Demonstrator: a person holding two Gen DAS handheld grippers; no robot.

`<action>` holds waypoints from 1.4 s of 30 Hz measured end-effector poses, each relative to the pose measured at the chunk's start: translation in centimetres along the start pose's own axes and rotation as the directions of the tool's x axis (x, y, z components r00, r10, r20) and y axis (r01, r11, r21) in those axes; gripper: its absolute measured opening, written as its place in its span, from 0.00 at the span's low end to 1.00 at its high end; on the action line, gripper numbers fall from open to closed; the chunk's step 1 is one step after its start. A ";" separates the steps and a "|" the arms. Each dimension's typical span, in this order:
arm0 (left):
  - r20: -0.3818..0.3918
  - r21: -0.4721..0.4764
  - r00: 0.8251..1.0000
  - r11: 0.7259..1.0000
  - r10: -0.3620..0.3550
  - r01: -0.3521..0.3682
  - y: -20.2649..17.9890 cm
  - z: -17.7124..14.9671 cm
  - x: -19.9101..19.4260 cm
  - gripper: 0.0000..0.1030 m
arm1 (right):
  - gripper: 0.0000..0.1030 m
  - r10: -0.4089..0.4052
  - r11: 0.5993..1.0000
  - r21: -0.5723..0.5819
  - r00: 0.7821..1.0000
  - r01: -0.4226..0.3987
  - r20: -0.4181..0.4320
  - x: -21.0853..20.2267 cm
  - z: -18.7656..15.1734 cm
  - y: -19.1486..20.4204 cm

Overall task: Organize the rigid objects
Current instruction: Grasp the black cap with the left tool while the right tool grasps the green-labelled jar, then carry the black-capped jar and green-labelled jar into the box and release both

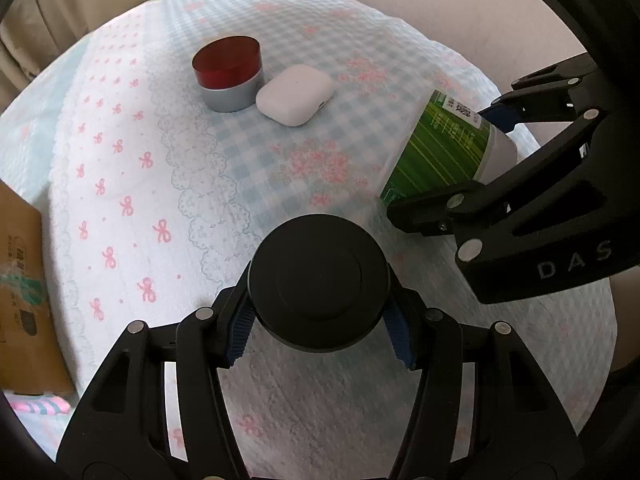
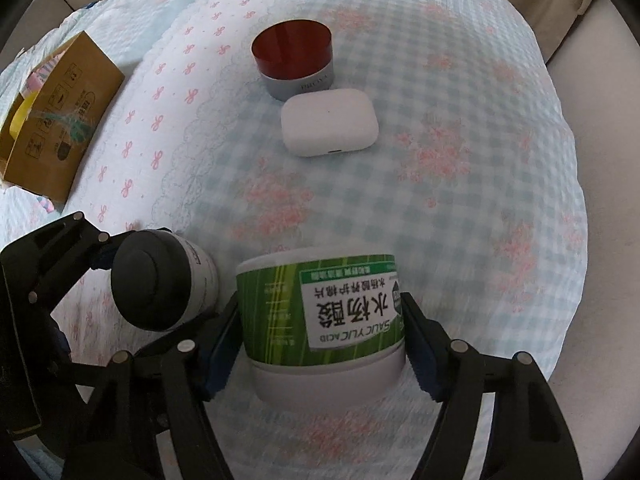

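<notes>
Bedspread, quilted, with pale blue gingham, pink bows and pink flower clusters, carries all objects; its support is not identifiable. Cardboard box, at the far left in the right wrist view, bears printed handling symbols too small to read.

Right gripper holds a green-labelled jar, jaws closed on its two sides. The jar's long axis runs along the fingers, its white lid toward the camera and its base pointing away, at the near centre of the bedspread. Its label reads "SALICYLIC ACID" beneath large Chinese characters, all upside down in this view.

Left gripper holds a black-lidded jar across its lid, jaws closed on it. In the right wrist view this jar has a white body, and sits just left of the green-labelled jar.

Red-lidded jar stands upright farther back, its grey base carrying small lettering, not legible. White earbud case lies flat just beside it, on the near side.
</notes>
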State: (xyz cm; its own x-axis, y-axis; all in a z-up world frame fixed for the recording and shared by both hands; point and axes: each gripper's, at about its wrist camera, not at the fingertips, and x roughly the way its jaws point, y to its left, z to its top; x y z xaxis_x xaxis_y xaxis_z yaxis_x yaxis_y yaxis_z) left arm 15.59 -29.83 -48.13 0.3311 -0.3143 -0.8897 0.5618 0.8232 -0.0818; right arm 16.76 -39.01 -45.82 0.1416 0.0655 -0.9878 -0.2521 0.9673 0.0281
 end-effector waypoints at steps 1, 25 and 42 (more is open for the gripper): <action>0.001 0.001 1.000 1.000 0.001 -0.001 0.0 0.1 -0.1 0.52 | 0.66 0.004 1.000 0.009 1.000 -0.004 -0.001 -0.1 0.0 -0.1; 0.161 -0.122 0.983 0.990 0.086 -0.066 5.2 3.5 -23.4 0.52 | 0.66 -0.055 0.964 0.265 0.962 -0.019 0.266 -23.1 -0.6 4.9; 0.160 -0.201 0.972 0.970 0.170 -0.137 24.5 -2.0 -36.9 0.52 | 0.66 0.021 0.953 0.272 0.927 -0.132 0.376 -29.0 5.1 22.8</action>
State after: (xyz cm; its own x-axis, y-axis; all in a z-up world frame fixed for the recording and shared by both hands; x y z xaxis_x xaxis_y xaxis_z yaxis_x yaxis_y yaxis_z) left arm 15.67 2.88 -18.21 0.5388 -0.2409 -0.8072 0.3471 0.9366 -0.0478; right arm 11.80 -17.57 -15.73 0.4854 0.1732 -0.8570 0.0013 0.9801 0.1987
